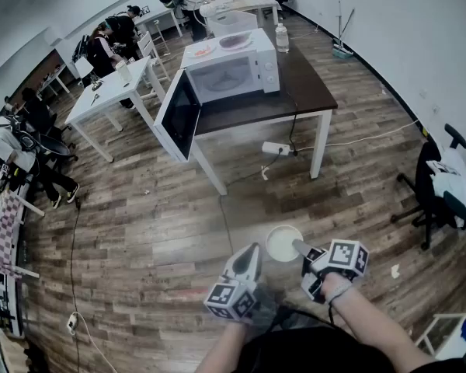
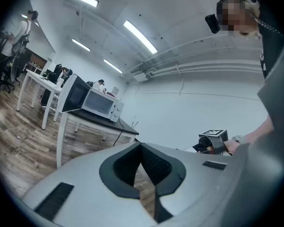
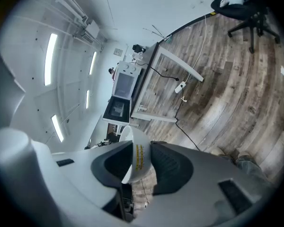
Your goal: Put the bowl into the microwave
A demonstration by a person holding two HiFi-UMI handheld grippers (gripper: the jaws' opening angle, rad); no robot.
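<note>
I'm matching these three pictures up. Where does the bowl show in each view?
Head view: the bowl is low centre, at the tip of the right gripper.
Left gripper view: cannot be made out.
Right gripper view: low centre, its rim between the jaws.
Shared landmark: the open microwave, upper centre in the head view, left in the left gripper view, centre in the right.

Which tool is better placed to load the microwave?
Right. The right tool clamps the round white bowl by its rim; the left tool is shut and empty. The white microwave ahead has its door open.
</note>
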